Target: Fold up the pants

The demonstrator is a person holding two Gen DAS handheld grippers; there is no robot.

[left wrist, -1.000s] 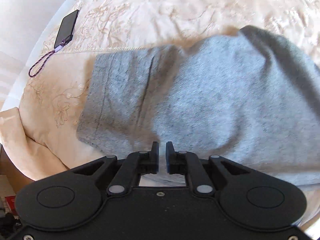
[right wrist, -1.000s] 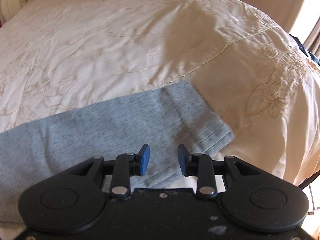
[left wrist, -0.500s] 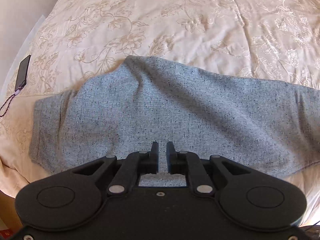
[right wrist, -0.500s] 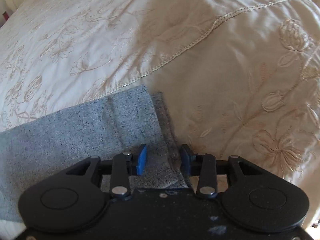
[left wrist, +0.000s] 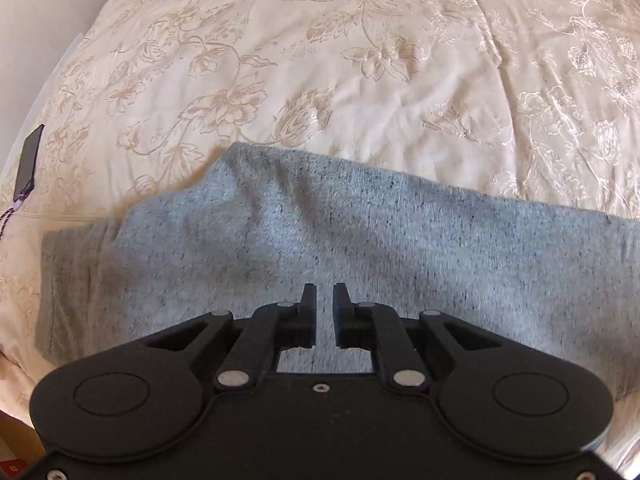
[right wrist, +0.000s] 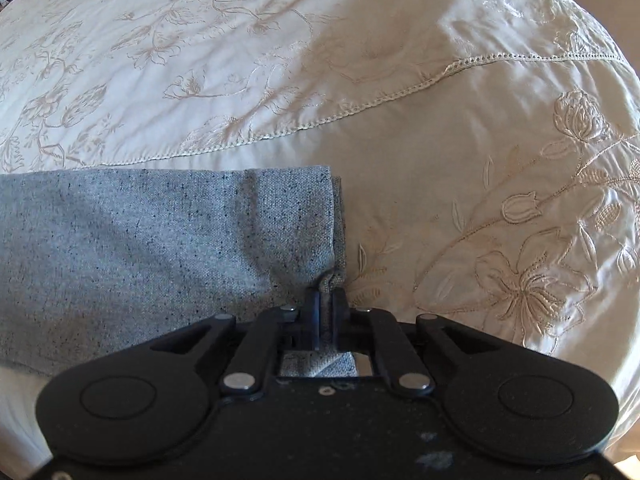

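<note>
left view: soft grey speckled knit pants (left wrist: 340, 248) lie flat on the cream flowered bedspread (left wrist: 320, 60), left gripper (left wrist: 324, 304) narrow, holding nothing | right view: right gripper (right wrist: 326, 300) just closed, pinching the pants' hem corner (right wrist: 330, 280) | progress: folded lengthwise, cross fold still left

Pants (left wrist: 360, 248): heathered grey with dark flecks. Bedspread (left wrist: 320, 60): cream with beige embroidered flowers and a lace-stitched seam. Phone (left wrist: 31, 158): black. Both tools: black.

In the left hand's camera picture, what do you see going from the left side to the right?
Flat black phone with a purple cord → speckled grey knit pants spread on the cream flower-stitched bedspread, which fills the rest.
</note>
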